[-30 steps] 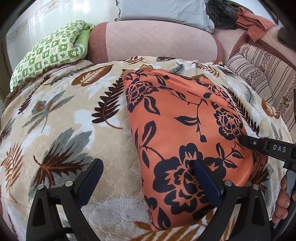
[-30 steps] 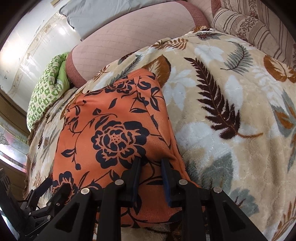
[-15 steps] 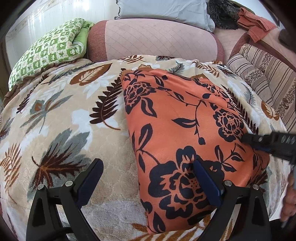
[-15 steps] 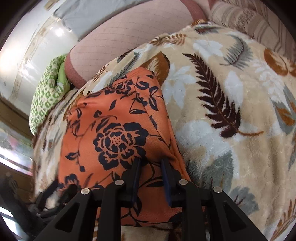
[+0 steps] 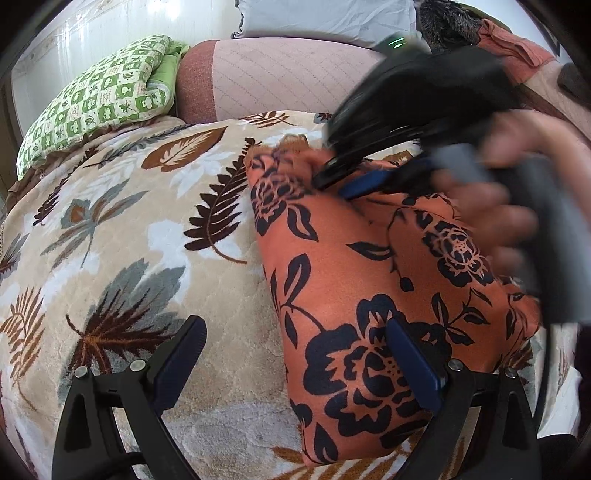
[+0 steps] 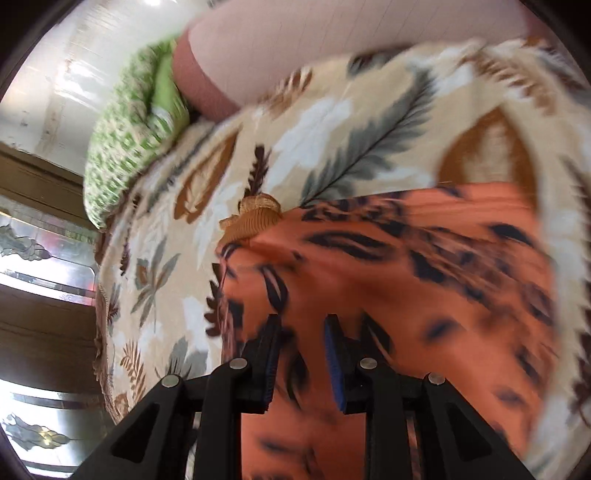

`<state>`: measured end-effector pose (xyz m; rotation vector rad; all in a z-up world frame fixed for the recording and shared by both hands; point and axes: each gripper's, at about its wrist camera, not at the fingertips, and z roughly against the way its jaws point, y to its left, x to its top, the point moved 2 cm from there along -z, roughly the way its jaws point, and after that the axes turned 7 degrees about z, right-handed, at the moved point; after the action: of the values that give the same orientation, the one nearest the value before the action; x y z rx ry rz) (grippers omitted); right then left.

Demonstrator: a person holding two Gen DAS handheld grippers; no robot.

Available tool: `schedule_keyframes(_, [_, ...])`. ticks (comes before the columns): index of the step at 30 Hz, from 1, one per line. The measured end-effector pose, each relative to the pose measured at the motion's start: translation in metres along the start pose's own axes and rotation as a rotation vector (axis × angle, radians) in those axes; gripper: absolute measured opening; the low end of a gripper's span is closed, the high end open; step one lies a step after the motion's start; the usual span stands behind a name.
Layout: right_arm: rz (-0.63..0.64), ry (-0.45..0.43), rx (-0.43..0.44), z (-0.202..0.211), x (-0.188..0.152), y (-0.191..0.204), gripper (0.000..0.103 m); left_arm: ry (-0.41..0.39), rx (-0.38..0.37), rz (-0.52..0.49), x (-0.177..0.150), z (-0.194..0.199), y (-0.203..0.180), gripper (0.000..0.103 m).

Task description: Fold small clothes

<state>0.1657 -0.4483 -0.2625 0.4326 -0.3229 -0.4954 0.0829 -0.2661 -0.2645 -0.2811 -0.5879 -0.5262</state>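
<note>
An orange garment with black flowers (image 5: 369, 266) lies folded on the leaf-print blanket (image 5: 129, 229). My left gripper (image 5: 295, 354) is open wide at its near end, the right finger (image 5: 413, 369) resting on the cloth and the left one over the blanket. My right gripper (image 5: 343, 182), blurred and held by a hand (image 5: 491, 206), reaches over the garment's far end. In the right wrist view, the right gripper (image 6: 301, 347) has a narrow gap between its pads, with the orange garment (image 6: 424, 277) lying flat below and nothing pinched. A tan ribbed piece (image 6: 255, 218) sticks out at the garment's far corner.
A green checked pillow (image 5: 99, 110), a pink bolster (image 5: 277, 77) and a grey pillow (image 5: 325, 18) line the far side. Striped cushions and a reddish cloth (image 5: 517, 51) lie at the far right. Bare blanket spreads to the garment's left.
My right gripper swept from the garment's near right edge to its far end, turning as it went. The left gripper stayed still and the garment kept its place.
</note>
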Motion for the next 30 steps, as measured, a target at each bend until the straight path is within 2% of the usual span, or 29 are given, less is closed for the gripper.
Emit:
schedule_keyframes(2, [0.014, 0.010, -0.069, -0.025, 0.012, -0.002, 0.026, -0.005, 0.002, 0.004, 0.001, -0.001, 0.001, 0.098])
schedule_keyframes(4, [-0.006, -0.007, -0.058, -0.034, 0.020, -0.006, 0.026, 0.002, -0.011, 0.011, 0.002, -0.002, 0.003, 0.098])
schedule_keyframes(7, [-0.024, -0.018, -0.038, -0.024, 0.021, -0.007, 0.026, 0.002, -0.014, 0.008, 0.001, -0.002, 0.003, 0.098])
schedule_keyframes(11, [0.001, -0.062, -0.034, 0.007, 0.003, -0.011, 0.026, -0.006, -0.006, 0.004, 0.000, 0.000, 0.001, 0.098])
schedule_keyframes(14, [0.028, -0.105, 0.002, 0.042, -0.024, -0.010, 0.026, -0.008, -0.006, 0.008, -0.001, 0.001, 0.001, 0.098])
schedule_keyframes(21, [0.113, -0.147, -0.125, 0.102, -0.112, -0.016, 0.026, -0.018, 0.004, 0.011, -0.005, 0.001, 0.000, 0.098])
schedule_keyframes(23, [0.118, -0.142, -0.145, 0.104, -0.135, -0.025, 0.027, -0.020, 0.002, 0.014, -0.007, 0.000, 0.000, 0.098])
schedule_keyframes(25, [0.102, -0.099, -0.184, 0.087, -0.156, -0.038, 0.028, -0.007, 0.001, 0.008, -0.009, -0.003, -0.001, 0.098])
schedule_keyframes(26, [0.102, -0.103, -0.176, 0.078, -0.164, -0.043, 0.028, -0.013, 0.008, 0.008, -0.010, -0.003, -0.002, 0.098])
schedule_keyframes(28, [0.109, -0.196, -0.158, 0.077, -0.174, -0.046, 0.028, -0.026, 0.011, 0.003, -0.011, -0.003, -0.003, 0.098])
schedule_keyframes(30, [0.102, -0.225, -0.163, 0.078, -0.179, -0.046, 0.028, -0.030, 0.015, -0.001, -0.011, -0.002, -0.003, 0.098])
